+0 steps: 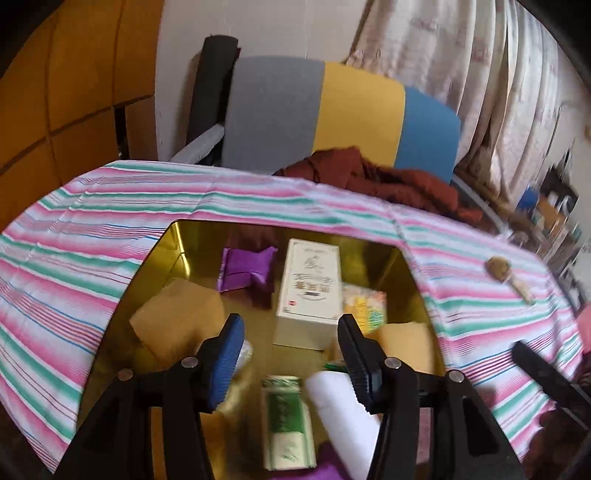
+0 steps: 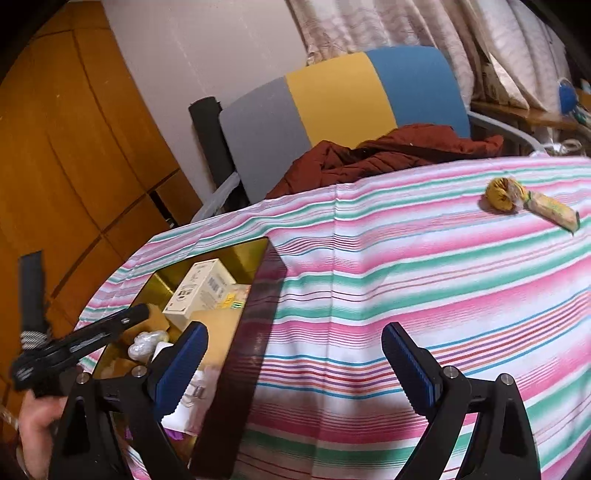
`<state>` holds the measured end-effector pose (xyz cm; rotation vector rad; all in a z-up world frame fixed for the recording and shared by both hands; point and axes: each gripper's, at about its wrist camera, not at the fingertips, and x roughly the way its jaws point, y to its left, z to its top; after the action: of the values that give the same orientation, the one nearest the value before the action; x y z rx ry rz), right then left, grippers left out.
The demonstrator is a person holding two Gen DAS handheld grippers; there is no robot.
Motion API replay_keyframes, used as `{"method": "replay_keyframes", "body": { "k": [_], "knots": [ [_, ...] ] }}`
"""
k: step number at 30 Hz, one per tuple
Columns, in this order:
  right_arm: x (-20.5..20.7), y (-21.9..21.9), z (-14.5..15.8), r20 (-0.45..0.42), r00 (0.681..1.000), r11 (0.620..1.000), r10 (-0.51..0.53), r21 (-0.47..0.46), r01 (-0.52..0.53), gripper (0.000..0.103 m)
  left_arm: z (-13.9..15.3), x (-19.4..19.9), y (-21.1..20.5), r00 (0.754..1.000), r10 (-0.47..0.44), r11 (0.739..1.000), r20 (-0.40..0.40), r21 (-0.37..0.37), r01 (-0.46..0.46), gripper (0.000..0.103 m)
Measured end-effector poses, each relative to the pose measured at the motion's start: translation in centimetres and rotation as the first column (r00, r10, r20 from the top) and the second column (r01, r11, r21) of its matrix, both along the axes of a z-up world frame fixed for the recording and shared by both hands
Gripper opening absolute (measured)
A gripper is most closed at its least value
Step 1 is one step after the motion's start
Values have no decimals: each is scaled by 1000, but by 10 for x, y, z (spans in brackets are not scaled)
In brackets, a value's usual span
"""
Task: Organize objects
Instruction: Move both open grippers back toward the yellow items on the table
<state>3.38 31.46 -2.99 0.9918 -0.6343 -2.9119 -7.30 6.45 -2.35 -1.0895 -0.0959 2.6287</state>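
A gold-lined tin (image 1: 207, 229) with dark red outer walls sits on the striped tablecloth (image 1: 92, 236). It holds a white box (image 1: 308, 284), a purple packet (image 1: 247, 273), a green-and-white packet (image 1: 288, 421), tan pieces (image 1: 177, 317) and a white item (image 1: 340, 410). My left gripper (image 1: 290, 319) hangs open over the tin, with nothing between its pads. My right gripper (image 2: 295, 328) is open above the cloth, its left finger over the tin's right wall (image 2: 251, 350). A yellow wrapped snack (image 2: 504, 194) lies far right on the cloth.
Behind the table stands a chair with a grey, yellow and blue back (image 2: 332, 99), a rust-red jacket (image 2: 388, 151) piled on it. A wooden cabinet (image 2: 74, 155) fills the left, curtains (image 2: 406, 26) the back. A hand (image 2: 37, 424) holds the left gripper's handle.
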Motion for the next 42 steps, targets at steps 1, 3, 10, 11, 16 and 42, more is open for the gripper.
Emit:
{"method": "replay_keyframes", "body": {
  "k": [1, 3, 10, 11, 16, 42],
  "knots": [
    [0, 2, -1, 4, 1000, 1000, -4, -6, 4, 96, 3, 6, 1, 1000, -3, 1000, -10, 22, 3, 60],
    [0, 5, -4, 12, 1000, 1000, -14, -10, 14, 96, 7, 15, 5, 999, -23, 998, -27, 59, 25, 62],
    [7, 16, -11, 33, 999, 999, -22, 37, 21, 96, 19, 44, 44, 980, -187, 973, -62, 127, 194, 64],
    [8, 19, -13, 39, 999, 999, -26, 45, 25, 96, 20, 47, 50, 976, -206, 969, -65, 127, 213, 64],
    [15, 45, -18, 65, 995, 995, -73, 74, 68, 96, 20, 66, 91, 944, -324, 936, -58, 124, 329, 64],
    [-11, 293, -17, 176, 914, 893, -366, 342, 291, 97, -32, 104, 214, 806, -571, 819, 157, 43, 573, 65]
  ]
}}
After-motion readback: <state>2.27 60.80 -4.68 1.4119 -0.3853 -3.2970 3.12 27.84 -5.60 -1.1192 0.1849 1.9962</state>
